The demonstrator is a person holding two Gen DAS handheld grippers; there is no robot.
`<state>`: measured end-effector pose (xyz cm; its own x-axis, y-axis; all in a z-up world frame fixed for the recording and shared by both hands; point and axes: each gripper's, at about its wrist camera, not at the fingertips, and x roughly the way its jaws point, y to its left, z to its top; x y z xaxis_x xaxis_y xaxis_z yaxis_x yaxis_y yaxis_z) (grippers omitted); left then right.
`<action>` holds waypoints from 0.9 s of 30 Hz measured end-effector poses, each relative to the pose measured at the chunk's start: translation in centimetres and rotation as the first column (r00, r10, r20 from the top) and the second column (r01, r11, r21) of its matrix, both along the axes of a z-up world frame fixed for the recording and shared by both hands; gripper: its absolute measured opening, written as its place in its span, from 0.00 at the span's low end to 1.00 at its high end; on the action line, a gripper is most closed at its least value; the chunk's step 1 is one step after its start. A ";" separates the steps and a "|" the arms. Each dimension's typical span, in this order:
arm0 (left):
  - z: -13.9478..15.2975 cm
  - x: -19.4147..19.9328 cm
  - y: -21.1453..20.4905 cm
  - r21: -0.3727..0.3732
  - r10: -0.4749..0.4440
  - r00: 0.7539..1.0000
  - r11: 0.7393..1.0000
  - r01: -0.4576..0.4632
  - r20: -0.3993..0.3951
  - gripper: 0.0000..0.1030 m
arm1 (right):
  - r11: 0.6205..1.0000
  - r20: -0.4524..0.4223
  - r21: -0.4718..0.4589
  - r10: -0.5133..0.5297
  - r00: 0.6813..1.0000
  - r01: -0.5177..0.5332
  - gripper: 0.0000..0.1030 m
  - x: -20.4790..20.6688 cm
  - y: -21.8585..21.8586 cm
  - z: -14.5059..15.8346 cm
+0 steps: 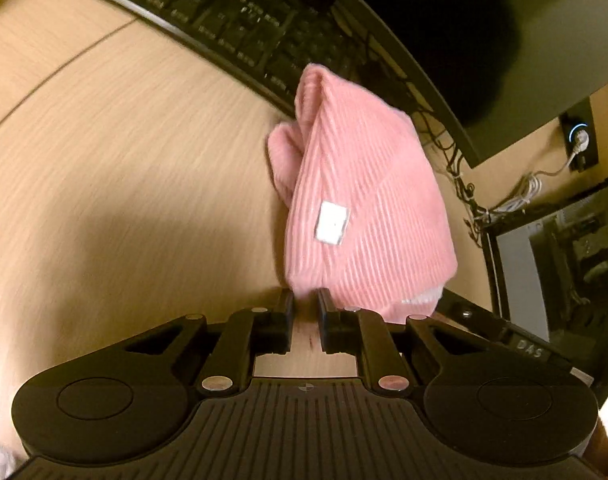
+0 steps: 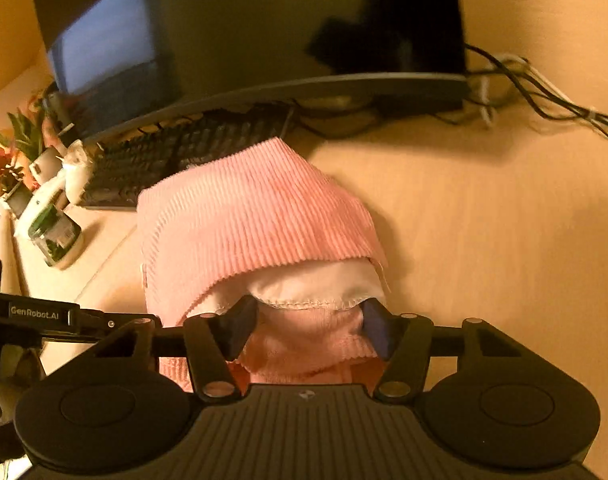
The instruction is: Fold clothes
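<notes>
The left hand-held gripper (image 1: 306, 312) has its jaws drawn close together, a narrow gap left between them, and the lower edge of the pink ribbed garment (image 1: 356, 200) sits right at their tips; it seems to pinch that edge, though the blur leaves this short of certain. From there the cloth runs away from the camera in a bunched, doubled-over hang, a small white label (image 1: 331, 224) showing on its face, with the pale wood counter (image 1: 123, 180) beneath it and the black keyboard (image 1: 223, 12) beyond. The right hand-held gripper (image 2: 308, 320) stands with its jaws wide apart, and the same pink garment (image 2: 247, 208) lies between and under its blue pads (image 2: 378, 330), a white lining or inner layer (image 2: 304, 284) peeking out below a raw pink edge; nothing is clamped there. The garment rests heaped on the counter in front of the keyboard (image 2: 175, 152) and the dark monitor (image 2: 263, 32), with bottles and flowers (image 2: 31, 184) off to the left. My judgement is that a fold is under way: one edge is lifted while the rest lies loosely doubled. The next move calls for the right jaws closing on a clean edge rather than on both layers, and for the two grips staying level so that the ribbed cloth comes down flat instead of bunching.
</notes>
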<state>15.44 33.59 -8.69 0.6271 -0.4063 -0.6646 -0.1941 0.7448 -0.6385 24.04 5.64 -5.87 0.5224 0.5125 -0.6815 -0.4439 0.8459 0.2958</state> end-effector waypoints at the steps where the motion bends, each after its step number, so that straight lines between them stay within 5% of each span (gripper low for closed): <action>1: 0.2 0.1 -0.1 0.021 0.010 1.000 1.000 -0.011 0.013 0.16 | 1.000 0.010 0.006 0.017 1.000 -0.017 0.57 0.3 -0.1 0.1; 3: 0.7 0.2 -0.2 0.064 0.030 0.999 0.997 -0.033 0.040 0.18 | 0.999 0.035 0.011 0.047 0.998 -0.047 0.58 0.0 -1.1 0.8; 4: 1.3 -0.7 -0.8 0.096 0.050 0.997 0.994 -0.055 0.059 0.25 | 0.998 0.048 0.018 0.061 0.997 -0.062 0.65 -0.3 -1.8 1.1; 5: 2.0 -1.9 -1.6 0.131 0.070 0.994 0.988 -0.080 0.080 0.32 | 0.997 0.063 0.028 0.069 0.996 -0.071 0.83 -1.2 -2.9 1.5; 7: 3.3 -4.2 -3.0 0.198 0.109 0.986 0.971 -0.132 0.123 0.57 | 0.995 0.091 0.037 0.088 0.992 -0.092 1.00 -3.1 -5.4 2.3; 9: 4.2 -6.5 -4.9 0.248 0.153 0.977 0.951 -0.186 0.146 0.64 | 0.991 0.123 0.019 0.133 0.983 -0.136 1.00 -5.5 -8.0 2.7; 13: 4.3 -11.3 -11.2 0.274 0.236 0.957 0.921 -0.275 0.166 0.96 | 0.982 0.240 -0.106 0.178 0.954 -0.157 1.00 -10.0 -11.8 2.1; 17: 5.1 -13.9 -16.0 0.349 0.286 0.937 0.873 -0.341 0.199 1.00 | 0.972 0.321 -0.184 0.199 0.926 -0.145 1.00 -13.0 -14.4 2.9; 20: 6.2 -15.3 -18.9 0.402 0.321 0.921 0.830 -0.387 0.222 1.00 | 0.973 0.373 -0.125 0.226 0.900 -0.192 1.00 -14.7 -16.5 5.4; 27: 8.8 -18.7 -25.6 0.514 0.393 0.874 0.707 -0.485 0.285 1.00 | 0.978 0.372 -0.002 0.193 0.908 -0.207 1.00 -15.6 -18.8 6.3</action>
